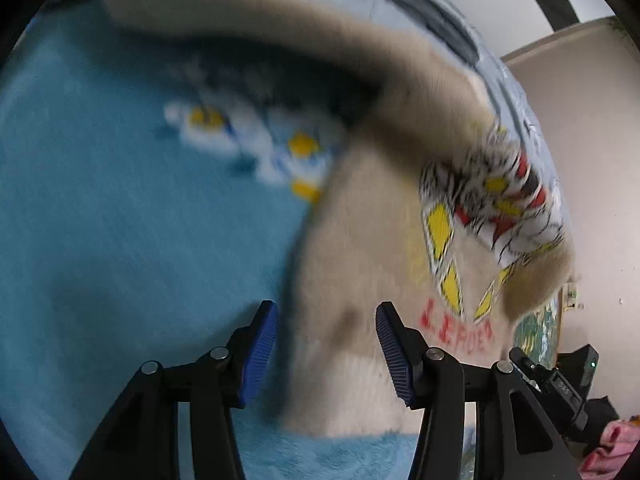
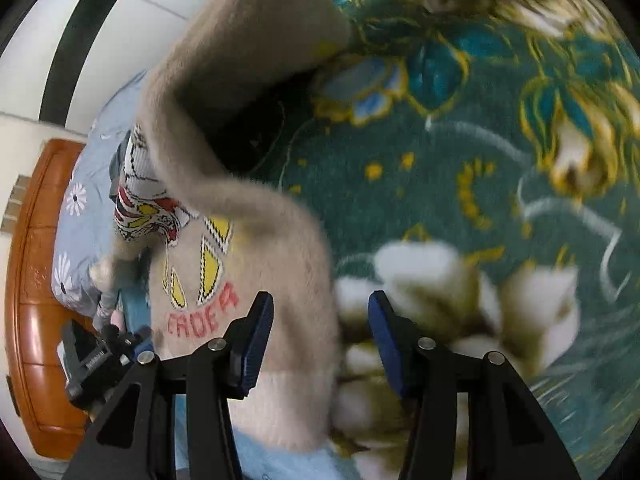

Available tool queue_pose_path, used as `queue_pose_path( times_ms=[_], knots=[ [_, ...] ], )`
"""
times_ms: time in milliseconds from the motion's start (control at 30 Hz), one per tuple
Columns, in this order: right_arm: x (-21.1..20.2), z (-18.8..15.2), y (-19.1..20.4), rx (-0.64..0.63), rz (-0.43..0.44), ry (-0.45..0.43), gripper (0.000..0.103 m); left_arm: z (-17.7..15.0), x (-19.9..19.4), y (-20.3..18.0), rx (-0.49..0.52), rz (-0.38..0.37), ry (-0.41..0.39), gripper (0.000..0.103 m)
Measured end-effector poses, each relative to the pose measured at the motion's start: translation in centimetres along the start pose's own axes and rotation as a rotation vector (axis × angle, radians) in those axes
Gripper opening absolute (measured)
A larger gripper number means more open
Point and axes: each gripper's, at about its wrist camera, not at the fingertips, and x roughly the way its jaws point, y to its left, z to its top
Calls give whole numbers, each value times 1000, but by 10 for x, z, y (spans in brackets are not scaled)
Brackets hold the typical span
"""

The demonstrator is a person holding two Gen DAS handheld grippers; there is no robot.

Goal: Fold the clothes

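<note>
A fuzzy beige sweater point(image 1: 372, 248) with a yellow, red and black picture and red letters lies rumpled on the bed, one sleeve point(image 1: 248, 28) draped across its top. It also shows in the right wrist view point(image 2: 256, 236). My left gripper point(image 1: 326, 350) is open and empty, its blue pads point(image 1: 260, 356) astride the sweater's left hem edge. My right gripper point(image 2: 320, 340) is open and empty, its blue pads point(image 2: 256, 348) astride the sweater's right hem edge. The other gripper shows at the frame edge in each view. Both views are motion-blurred.
A light blue fleece blanket point(image 1: 120, 220) lies left of the sweater, a dark green floral blanket point(image 2: 480, 140) right of it. A wooden headboard point(image 2: 36, 280) and pale flowered bedding point(image 2: 76, 200) lie beyond. A pink cloth point(image 1: 608, 448) lies off the bed.
</note>
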Motion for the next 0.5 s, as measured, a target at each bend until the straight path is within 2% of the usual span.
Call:
queue_pose_path(
  times_ms=[67,133,167,200,267,300,400,500],
  knots=[
    [1,-3,1,35,22,4,51,-7,3,-5,-8,6,-11,53],
    [5,-4,2,68,43,22,46,-11,5,-10,-7,24,-11,48],
    [6,-5,5,72,34,28,36,-13,5,-12,-7,35,-6,35],
    [6,-6,9,59,-2,28,28,-15,5,-13,-6,49,-6,15],
    [5,-9,13,50,-46,25,14,-19,0,-14,-16,51,-20,12],
    [1,-10,13,60,-37,21,12,-23,-7,-14,-29,37,-39,11],
    [-11,-17,14,60,-27,10,11,-37,-22,-14,-43,9,-54,10],
    [-20,-31,10,20,-48,28,11,-69,-33,-14,15,32,-42,10]
  ],
)
